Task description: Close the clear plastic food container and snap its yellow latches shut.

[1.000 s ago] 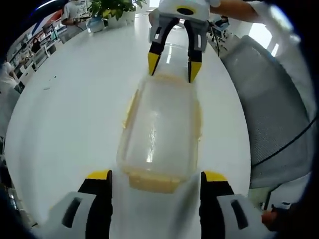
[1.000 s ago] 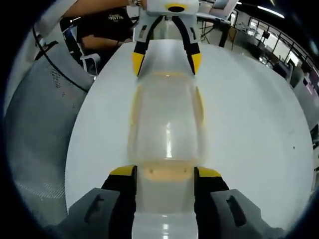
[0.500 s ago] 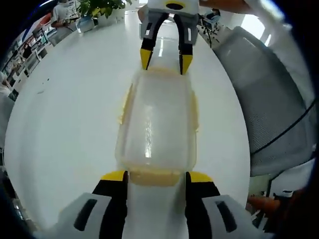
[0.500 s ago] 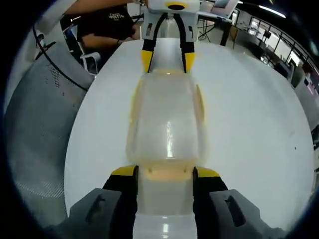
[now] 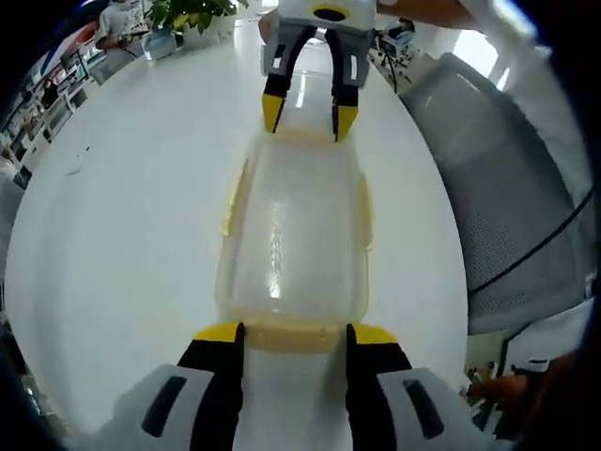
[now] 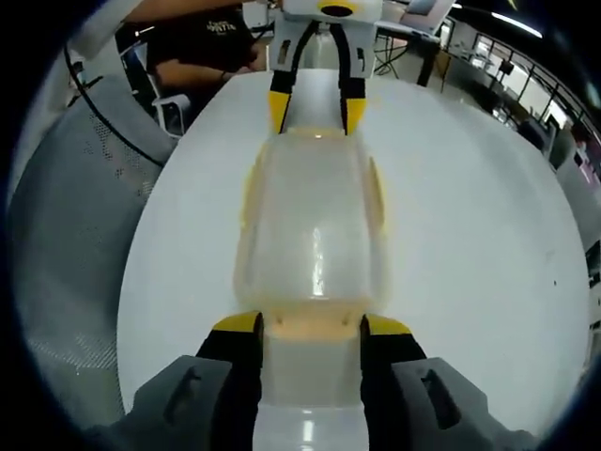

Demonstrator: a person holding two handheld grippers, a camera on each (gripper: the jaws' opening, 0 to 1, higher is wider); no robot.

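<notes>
- Clear container (image 5: 291,230) lying lengthwise on white table (image 5: 122,207), lid on; yellow latches along long sides (image 5: 229,202) sticking outward, so unsnapped
- Left gripper (image 5: 291,331) at near short end in left gripper view; jaws part-open, yellow tips flanking end latch (image 5: 286,334); grip on it impossible to tell
- Right gripper (image 6: 310,324) at opposite end; jaws part-open either side of end latch (image 6: 310,324); contact unclear
- Grey mesh chair (image 5: 507,178) beside table; potted plant (image 5: 192,14) at far edge
</notes>
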